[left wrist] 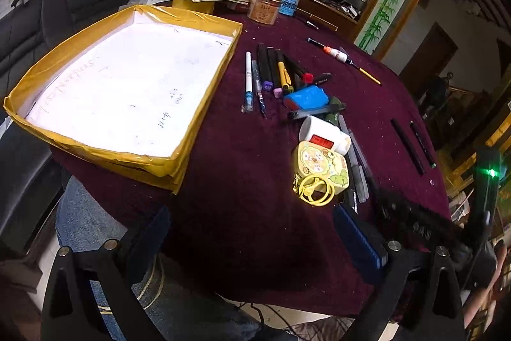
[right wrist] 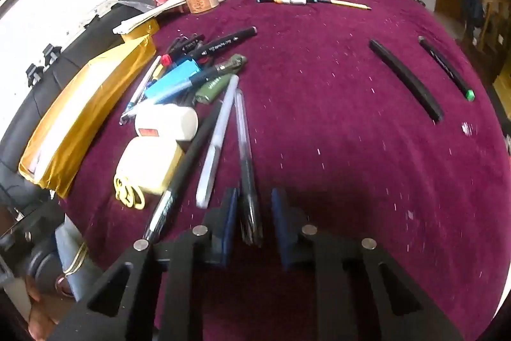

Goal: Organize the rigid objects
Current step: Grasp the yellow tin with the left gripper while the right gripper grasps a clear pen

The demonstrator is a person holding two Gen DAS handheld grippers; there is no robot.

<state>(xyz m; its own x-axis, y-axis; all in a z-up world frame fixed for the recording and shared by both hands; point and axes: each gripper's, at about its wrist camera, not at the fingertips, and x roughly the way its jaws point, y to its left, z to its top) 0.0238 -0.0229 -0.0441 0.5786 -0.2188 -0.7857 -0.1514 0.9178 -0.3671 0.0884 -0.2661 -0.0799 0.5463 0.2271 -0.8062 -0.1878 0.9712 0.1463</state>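
Right now the clear pen [right wrist: 246,162] lies between the right gripper [right wrist: 255,213] pads — jaws narrowed around its dark near end, not visibly pressing. Its long axis runs from the table's near edge toward the clutter. Judging by this, pickup is underway; next, clamp and carry to the yellow tray [left wrist: 204,114] at the table's left edge. The left gripper [left wrist: 255,248] hangs wide open, empty.

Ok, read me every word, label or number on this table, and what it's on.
Nothing can be read for certain.
Paper in the yellow box: handwriting, illegible.
Black marker: white print, blurred.
White bottle: red label, too small.
Blue-labelled jar: print too small.
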